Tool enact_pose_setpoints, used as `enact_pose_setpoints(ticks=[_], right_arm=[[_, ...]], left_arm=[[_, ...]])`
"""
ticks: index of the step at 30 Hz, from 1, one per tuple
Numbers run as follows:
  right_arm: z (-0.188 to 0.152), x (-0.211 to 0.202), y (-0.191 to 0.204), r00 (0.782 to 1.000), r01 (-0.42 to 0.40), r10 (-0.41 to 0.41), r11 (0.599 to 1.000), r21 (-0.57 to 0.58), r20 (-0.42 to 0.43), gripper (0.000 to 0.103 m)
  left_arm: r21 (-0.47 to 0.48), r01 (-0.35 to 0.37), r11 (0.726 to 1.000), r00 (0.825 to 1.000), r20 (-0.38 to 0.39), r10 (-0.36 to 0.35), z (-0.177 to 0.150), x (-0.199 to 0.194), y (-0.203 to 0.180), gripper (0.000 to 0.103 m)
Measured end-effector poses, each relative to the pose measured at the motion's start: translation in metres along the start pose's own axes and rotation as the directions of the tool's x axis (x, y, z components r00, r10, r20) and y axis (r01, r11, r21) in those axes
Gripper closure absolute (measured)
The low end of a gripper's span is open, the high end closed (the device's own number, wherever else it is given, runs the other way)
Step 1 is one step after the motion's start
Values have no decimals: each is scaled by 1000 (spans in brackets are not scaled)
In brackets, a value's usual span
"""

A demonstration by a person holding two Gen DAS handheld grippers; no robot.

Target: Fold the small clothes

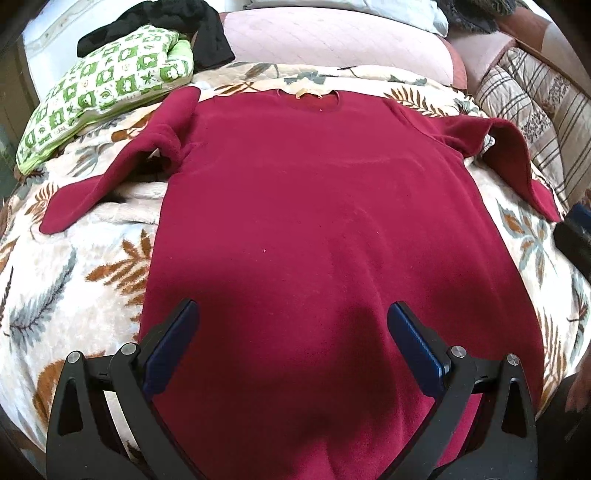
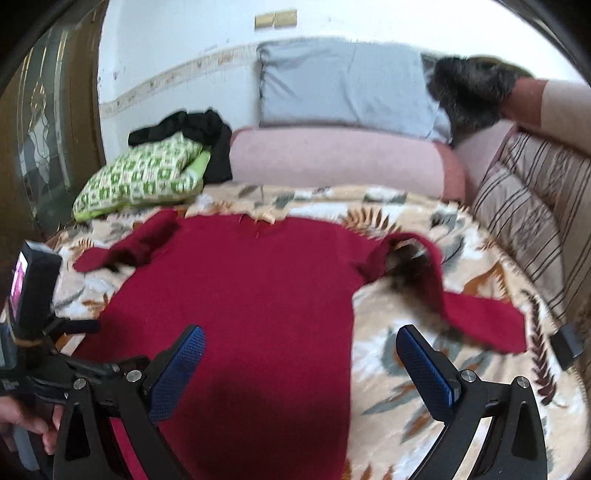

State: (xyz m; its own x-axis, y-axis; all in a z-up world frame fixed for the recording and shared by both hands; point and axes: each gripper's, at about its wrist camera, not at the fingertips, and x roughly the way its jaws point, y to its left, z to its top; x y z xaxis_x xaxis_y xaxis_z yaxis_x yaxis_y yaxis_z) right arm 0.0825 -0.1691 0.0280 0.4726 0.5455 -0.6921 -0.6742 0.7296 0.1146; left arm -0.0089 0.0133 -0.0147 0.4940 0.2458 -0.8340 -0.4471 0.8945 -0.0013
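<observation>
A dark red long-sleeved sweater lies flat, neck away from me, on a leaf-patterned blanket. Its left sleeve and right sleeve bend down at the sides. My left gripper is open and empty, above the sweater's lower middle. In the right wrist view the sweater fills the centre-left. My right gripper is open and empty, above the sweater's right hem edge, with the right sleeve just beyond its right finger. The left gripper's body shows at the far left.
A green-and-white pillow with black clothes lies at the back left. A pink bolster runs along the back, with a grey pillow behind it. Striped cushions line the right side.
</observation>
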Motion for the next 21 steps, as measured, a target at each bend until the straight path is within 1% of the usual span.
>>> enact_pose_setpoints(ticks=[2,5,7,12,17,21], right_arm=[[-3,8,1,999,13,-13,1000,-6,-42,0],[-7,15,-1,996,37,-37,999,-11,-82,0],[-8,19,-5,993,36,-35,999,5,-111,0],[-13,28,-12,983,38,-32,999,30,-179,0],[-14,29,-5,981,64,-65,998,-11,-182,0],[-13,32,-5,979,76,-76,997,-12,-188,0]], left_arm=[[2,4,1000,1000,-8,-4,0,1,-1,0],[21,19,1000,1000,-20,-19,1,2,-6,0],[32,11,999,1000,-26,-10,1,3,-8,0],[26,12,1000,999,-39,-11,-1,6,-7,0],[24,8,1000,999,-43,-7,-1,6,-7,0],[21,6,1000,999,-45,-5,-1,6,-5,0]])
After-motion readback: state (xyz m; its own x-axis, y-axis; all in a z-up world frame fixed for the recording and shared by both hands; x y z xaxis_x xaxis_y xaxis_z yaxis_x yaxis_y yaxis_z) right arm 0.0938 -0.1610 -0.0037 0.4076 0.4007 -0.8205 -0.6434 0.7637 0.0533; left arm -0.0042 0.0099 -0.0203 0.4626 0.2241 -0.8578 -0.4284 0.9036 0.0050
